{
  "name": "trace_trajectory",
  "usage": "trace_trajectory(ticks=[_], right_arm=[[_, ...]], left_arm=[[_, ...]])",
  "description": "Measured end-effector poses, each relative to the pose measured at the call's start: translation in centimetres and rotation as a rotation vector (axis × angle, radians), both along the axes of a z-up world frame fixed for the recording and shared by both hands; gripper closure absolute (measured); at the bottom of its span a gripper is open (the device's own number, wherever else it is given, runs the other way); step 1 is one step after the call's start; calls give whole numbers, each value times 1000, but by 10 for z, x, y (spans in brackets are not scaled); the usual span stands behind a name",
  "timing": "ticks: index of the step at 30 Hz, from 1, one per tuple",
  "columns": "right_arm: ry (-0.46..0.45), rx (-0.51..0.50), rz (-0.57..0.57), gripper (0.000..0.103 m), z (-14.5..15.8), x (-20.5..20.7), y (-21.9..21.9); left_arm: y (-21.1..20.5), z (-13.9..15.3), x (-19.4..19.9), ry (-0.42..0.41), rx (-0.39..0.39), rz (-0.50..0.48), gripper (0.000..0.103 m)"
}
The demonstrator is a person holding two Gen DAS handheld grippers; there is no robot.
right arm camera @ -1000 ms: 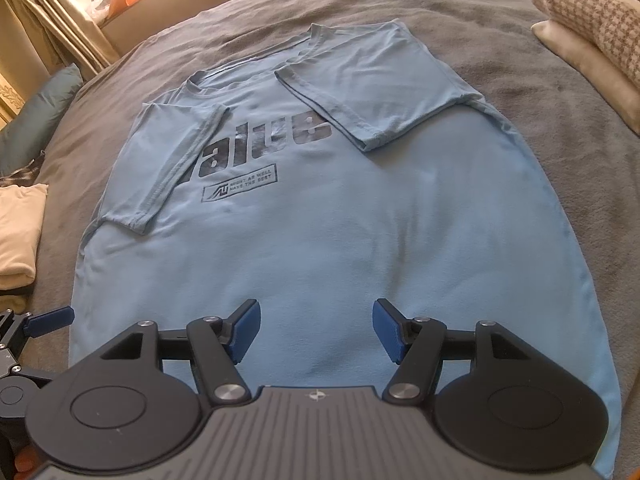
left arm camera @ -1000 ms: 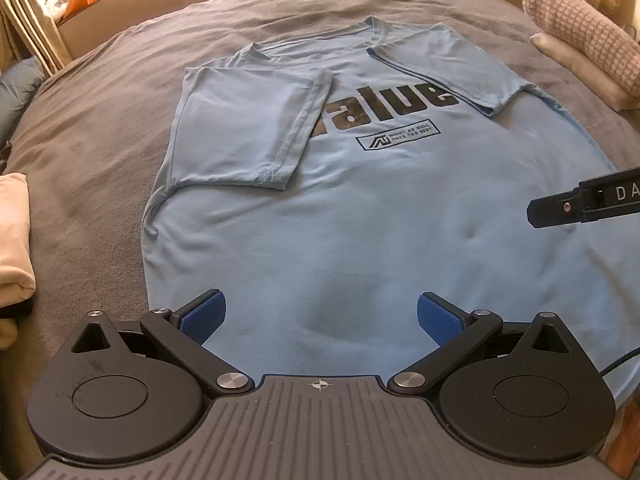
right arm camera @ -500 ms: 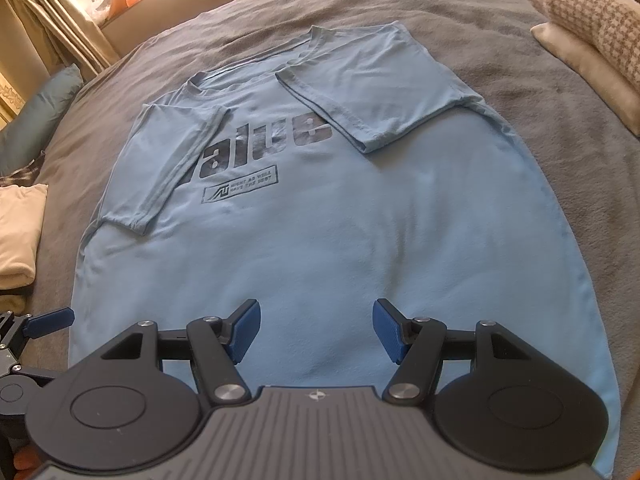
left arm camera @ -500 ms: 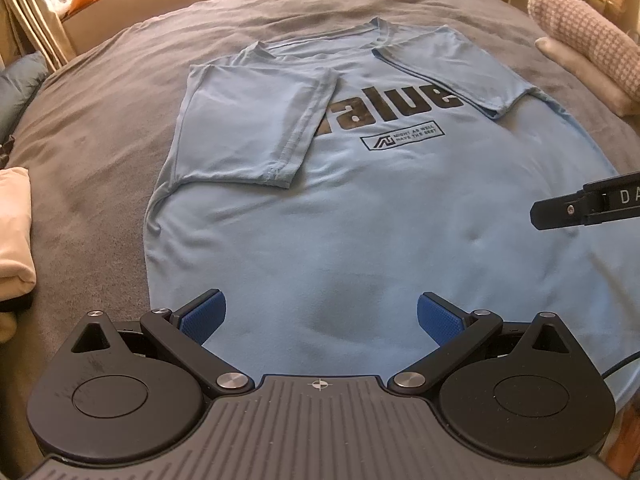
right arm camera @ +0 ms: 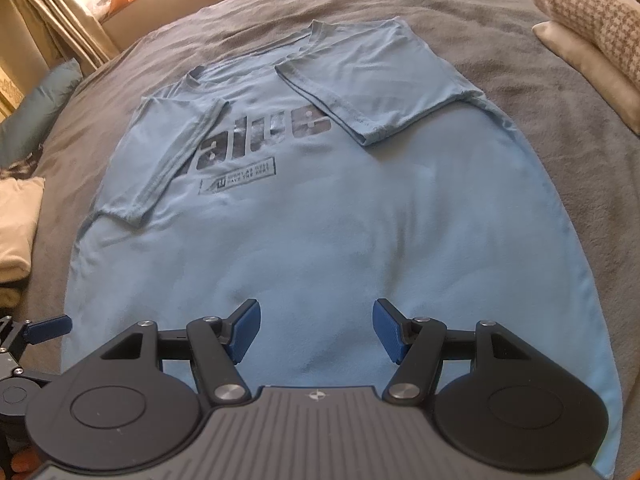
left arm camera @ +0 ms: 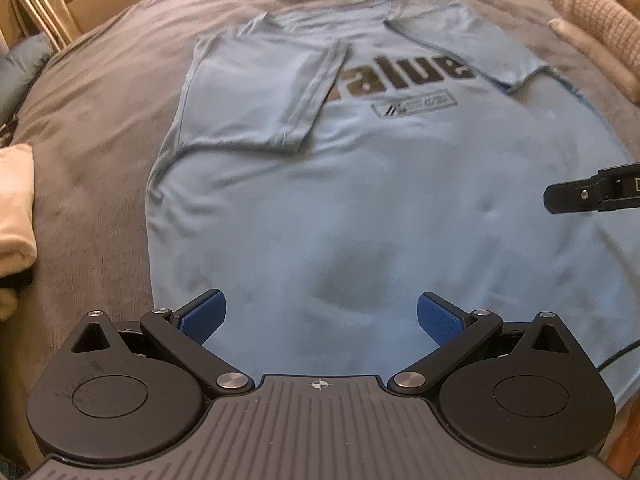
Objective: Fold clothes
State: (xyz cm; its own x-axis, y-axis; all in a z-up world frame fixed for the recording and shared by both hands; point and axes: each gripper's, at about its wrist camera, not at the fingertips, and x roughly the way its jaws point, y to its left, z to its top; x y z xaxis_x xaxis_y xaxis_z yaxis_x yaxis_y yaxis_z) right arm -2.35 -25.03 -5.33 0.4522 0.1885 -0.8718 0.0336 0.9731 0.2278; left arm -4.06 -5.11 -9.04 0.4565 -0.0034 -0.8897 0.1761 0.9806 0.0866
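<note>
The left gripper (left arm camera: 319, 314) is hanging over the near hem of the light blue T-shirt (left arm camera: 360, 208), its blue pads (left arm camera: 202, 316) spread wide apart and gripping nothing. The right gripper (right arm camera: 316, 330) is hovering over the same hem area, further toward the shirt's right side, its fingers also standing apart with only cloth showing between them. In the left wrist view, a black part of the right gripper (left arm camera: 592, 192) is reaching in over the shirt's right edge; in the right wrist view, a blue pad of the left gripper (right arm camera: 48, 326) is showing just off the shirt's left hem corner.

The T-shirt is lying flat, print side up, on the grey bedspread (right arm camera: 540, 92), collar pointing away from both grippers. Both sleeves are lying folded inward over the chest: the left sleeve (left arm camera: 260, 92) is covering the start of the dark printed word (left arm camera: 404, 78), and the right sleeve (right arm camera: 372, 84) is resting just beside its end.

Left of the shirt, a folded cream garment (right arm camera: 16, 224) is sitting at the bed's edge, with a teal cushion (right arm camera: 36, 112) beyond it. Right of the shirt, a knitted pillow (right arm camera: 584, 8) is resting on a pale one (right arm camera: 588, 72).
</note>
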Motion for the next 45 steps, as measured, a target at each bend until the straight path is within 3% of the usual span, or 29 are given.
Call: trace_trajectory(ticks=[11,19,22,24,27,29,32,37,41,45], right_arm=[[-30,-144,120,39,-19,-18,6],[0,-199,121,39,-20,-49,-28],[21,-298,67,39,-14,-64,-57],[13,-417,30,39,-7,-72,-73],[-78,-565,72,40,8,-79,-76],[-135,-507,161,39,17,-81,-68],[-179,-272,349,39,25,-79,-40],[-186,-140,592,40,15,-75,12],[-156,-50,683,41,7,-73,29],[-124,26,695,45,3,-81,32]], left_arm=[[3,-20,-1,99,-10,44,0],[3,-25,-3,110,-20,68,0],[2,-26,-2,116,-20,73,0],[2,-26,-1,118,-20,74,0],[3,-26,-1,120,-22,79,0],[3,-26,-2,122,-24,82,0],[3,-26,-1,123,-25,84,0],[3,-26,-2,128,-23,94,0],[3,-27,-2,130,-25,99,0],[3,-27,-1,132,-26,98,0]])
